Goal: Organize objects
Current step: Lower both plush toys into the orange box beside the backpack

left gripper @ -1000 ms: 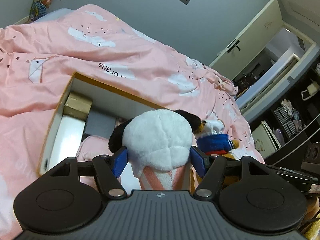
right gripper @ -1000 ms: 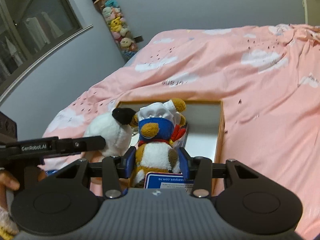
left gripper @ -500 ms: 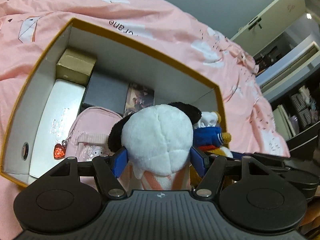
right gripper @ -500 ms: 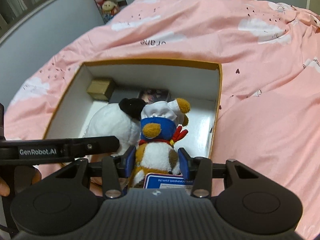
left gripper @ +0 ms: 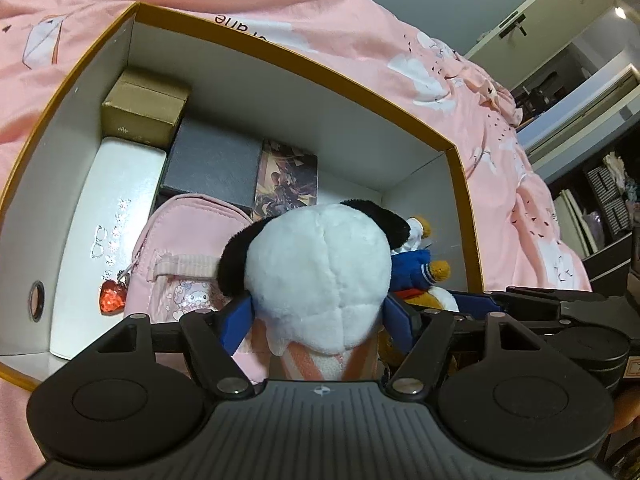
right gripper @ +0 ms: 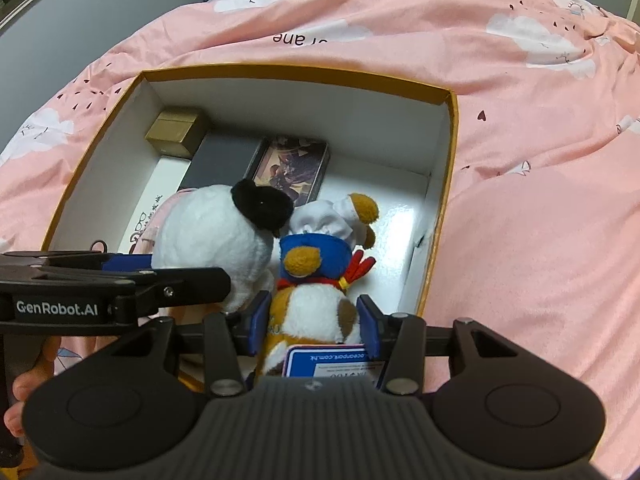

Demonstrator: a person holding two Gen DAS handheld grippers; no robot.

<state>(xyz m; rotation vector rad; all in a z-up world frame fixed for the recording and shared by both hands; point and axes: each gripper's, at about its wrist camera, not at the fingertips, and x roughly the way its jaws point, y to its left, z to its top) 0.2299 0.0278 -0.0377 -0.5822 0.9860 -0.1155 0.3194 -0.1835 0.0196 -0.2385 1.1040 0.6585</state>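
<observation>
Over the box (left gripper: 460,168), both grippers' jaws clamp plush toys side by side.

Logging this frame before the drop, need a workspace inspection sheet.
Surface: pink cloud-print duvet.
Job's things: white plush with black ears, brown-and-white plush in blue chef outfit, both above open orange-rimmed cardboard box.
Clutter: gold box, grey box, pink pouch, white case, picture card, all in the box.
Grippers: left hand-held gripper shut on white plush; right hand-held gripper shut on chef plush.
Cables: nothing seen.
Surroundings: wardrobe door.
</observation>
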